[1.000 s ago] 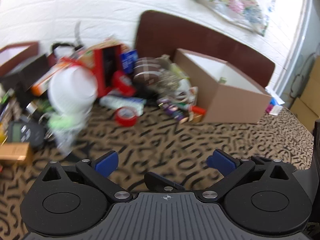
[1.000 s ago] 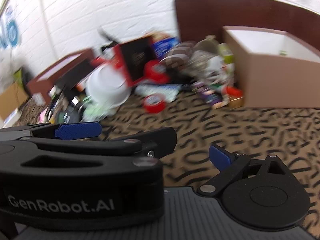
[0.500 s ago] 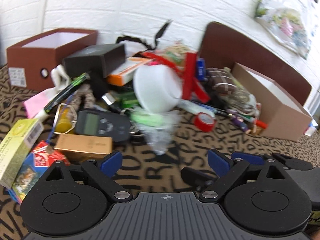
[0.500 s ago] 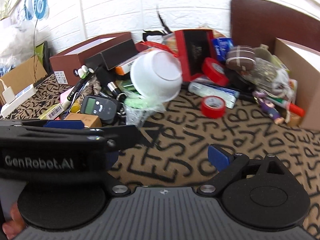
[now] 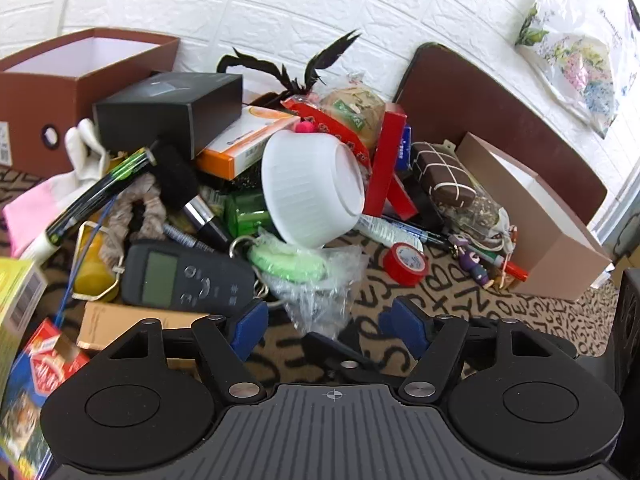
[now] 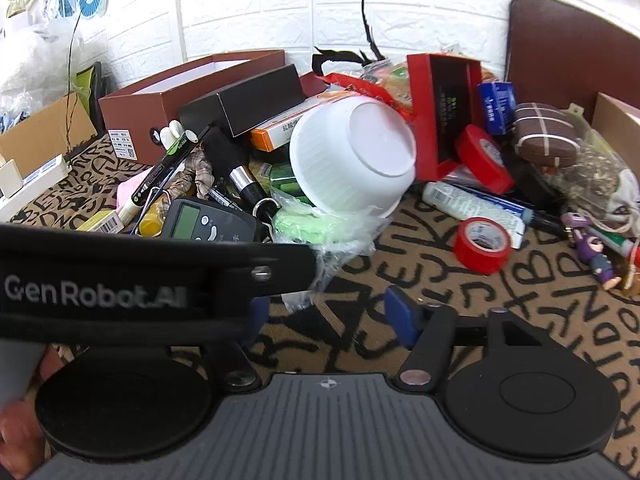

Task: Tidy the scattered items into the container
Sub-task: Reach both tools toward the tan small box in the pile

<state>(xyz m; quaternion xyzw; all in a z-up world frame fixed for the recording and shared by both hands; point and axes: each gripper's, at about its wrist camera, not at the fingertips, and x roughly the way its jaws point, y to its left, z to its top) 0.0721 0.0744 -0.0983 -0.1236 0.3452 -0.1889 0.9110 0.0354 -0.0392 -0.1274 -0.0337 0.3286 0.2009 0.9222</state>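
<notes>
A heap of scattered items lies on the letter-print cloth. A white bowl point(image 5: 312, 188) point(image 6: 352, 156) is tipped on its side over a green item in a clear plastic bag point(image 5: 288, 264) point(image 6: 312, 224). My left gripper point(image 5: 326, 326) sits just in front of the bag. Its jaws are closing, the bag's lower tip lies between the blue pads, and they do not press on it. My right gripper point(image 6: 326, 316) is beside it, jaws closing on nothing, its left pad mostly hidden behind the left gripper's body point(image 6: 120, 280). The tan cardboard box point(image 5: 540, 220) point(image 6: 616, 120) stands open at the right.
A black handheld device point(image 5: 184, 276), a red tape roll point(image 5: 404, 264) point(image 6: 482, 244), a black box point(image 5: 168, 108) and a red case point(image 6: 444, 112) crowd the heap. A brown box point(image 5: 80, 76) point(image 6: 180, 92) stands at the back left. A hand point(image 6: 20, 432) shows bottom left.
Both views swung left, away from the tan box, and came closer to the heap around the white bowl. Both pairs of jaws have narrowed.
</notes>
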